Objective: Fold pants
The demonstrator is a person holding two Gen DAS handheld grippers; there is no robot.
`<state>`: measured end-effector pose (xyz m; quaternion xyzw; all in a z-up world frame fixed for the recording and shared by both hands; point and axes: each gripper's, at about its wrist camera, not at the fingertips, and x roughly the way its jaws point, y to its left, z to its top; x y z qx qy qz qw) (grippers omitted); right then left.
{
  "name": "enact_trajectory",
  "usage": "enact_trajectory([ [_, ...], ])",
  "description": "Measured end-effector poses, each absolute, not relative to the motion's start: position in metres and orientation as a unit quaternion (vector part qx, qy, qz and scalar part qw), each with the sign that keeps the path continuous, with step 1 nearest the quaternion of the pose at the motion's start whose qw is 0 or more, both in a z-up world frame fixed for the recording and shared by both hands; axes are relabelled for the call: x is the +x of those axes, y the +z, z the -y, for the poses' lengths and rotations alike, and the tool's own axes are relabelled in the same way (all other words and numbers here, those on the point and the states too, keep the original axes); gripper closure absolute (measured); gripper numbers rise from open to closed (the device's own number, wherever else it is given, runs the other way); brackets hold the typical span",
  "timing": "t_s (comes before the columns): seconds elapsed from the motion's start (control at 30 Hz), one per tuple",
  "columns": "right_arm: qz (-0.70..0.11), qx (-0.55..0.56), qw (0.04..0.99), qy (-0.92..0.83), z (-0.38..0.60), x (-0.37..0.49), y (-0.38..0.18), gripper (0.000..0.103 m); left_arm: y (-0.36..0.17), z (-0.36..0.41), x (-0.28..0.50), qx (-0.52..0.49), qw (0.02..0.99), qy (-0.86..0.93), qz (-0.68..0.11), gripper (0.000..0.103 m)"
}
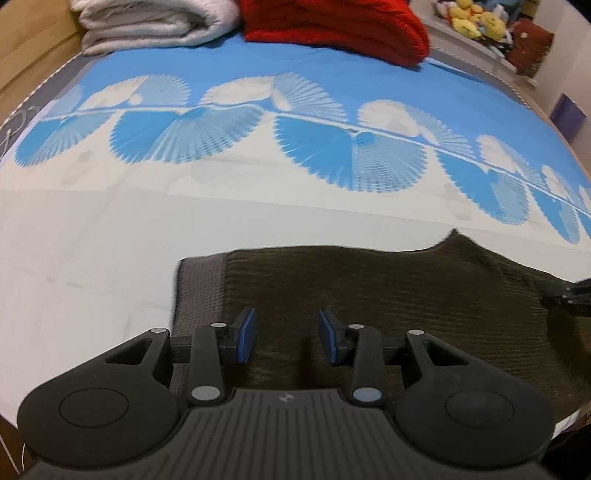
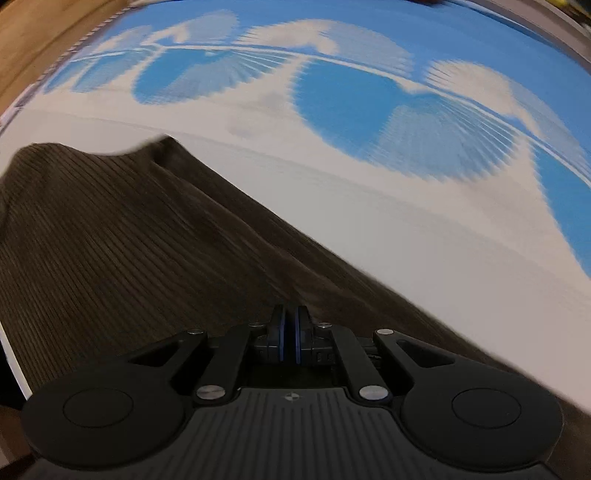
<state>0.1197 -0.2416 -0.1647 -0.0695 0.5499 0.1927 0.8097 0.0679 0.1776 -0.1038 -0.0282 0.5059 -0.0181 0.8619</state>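
Blue-and-white bedsheet (image 1: pixel 110 229), grey blanket (image 1: pixel 147 26), red blanket (image 1: pixel 332 29), plush toys (image 1: pixel 476 18)

Bedroom — bed sheet (image 1: pixel 332 66), folded blankets (image 1: pixel 147 26), plush toys (image 1: pixel 480 20)

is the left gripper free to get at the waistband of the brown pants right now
Probably yes. The left gripper hangs over the pants with its fingers apart and nothing between them. The waistband lies flat just to its left, uncovered on the bedsheet.

Both wrist views steeply down, pants (image 1: pixel 369 295) shared
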Motion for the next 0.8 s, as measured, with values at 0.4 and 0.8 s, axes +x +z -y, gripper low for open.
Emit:
enact_trajectory([
  [0.4, -0.543, -0.002, 0.838, -0.044, 0.454, -0.012, -0.164, 0.088, -0.094, -0.068, 0.08, 0.015, 0.869, -0.104, -0.483, 0.061],
  [0.8, -0.416, 0.274, 0.832, -0.245, 0.612, -0.16, -0.148, 0.074, -0.098, 0.009, 0.083, 0.056, 0.865, -0.15, -0.475, 0.061],
])
